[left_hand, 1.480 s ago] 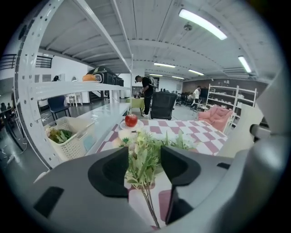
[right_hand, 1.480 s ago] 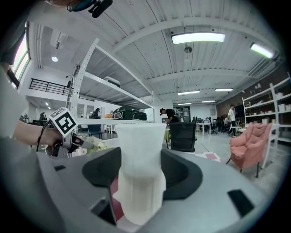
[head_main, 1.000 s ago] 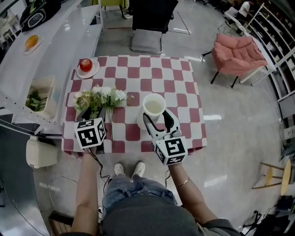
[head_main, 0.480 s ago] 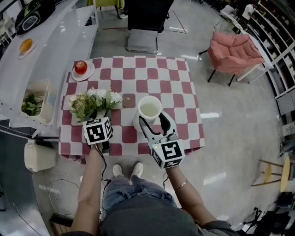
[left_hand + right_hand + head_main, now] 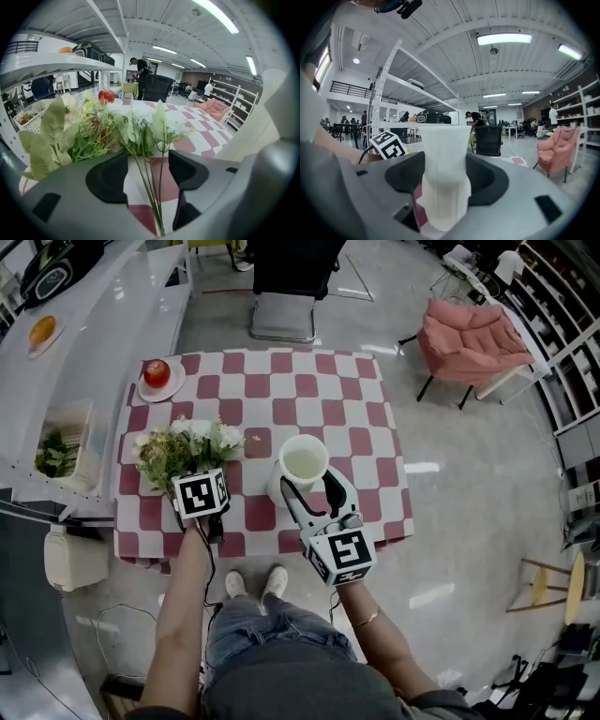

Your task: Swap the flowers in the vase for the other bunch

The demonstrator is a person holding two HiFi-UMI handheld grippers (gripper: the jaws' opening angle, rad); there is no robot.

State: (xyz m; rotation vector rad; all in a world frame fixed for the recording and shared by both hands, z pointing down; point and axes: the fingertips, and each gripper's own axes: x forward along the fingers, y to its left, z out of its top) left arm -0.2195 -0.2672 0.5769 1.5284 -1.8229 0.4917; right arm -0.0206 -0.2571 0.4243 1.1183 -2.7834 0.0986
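Two grippers engaged; right gripper [image 5: 445,176] clamps the empty vase [image 5: 304,461], near-centre on the table [image 5: 319,381]; left gripper [image 5: 147,171] jaws, just opening, straddle without pressing the stems of the bunch [image 5: 187,444] lying left; withdraw straight back, avoid snagging.

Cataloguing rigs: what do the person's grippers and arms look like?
The left gripper and right gripper are grey with black-padded jaws, topped by white cubes with black square markers. A black cable trails from the left. A bracelet circles the right wrist. The left jaws have just been opening, flower stems between.
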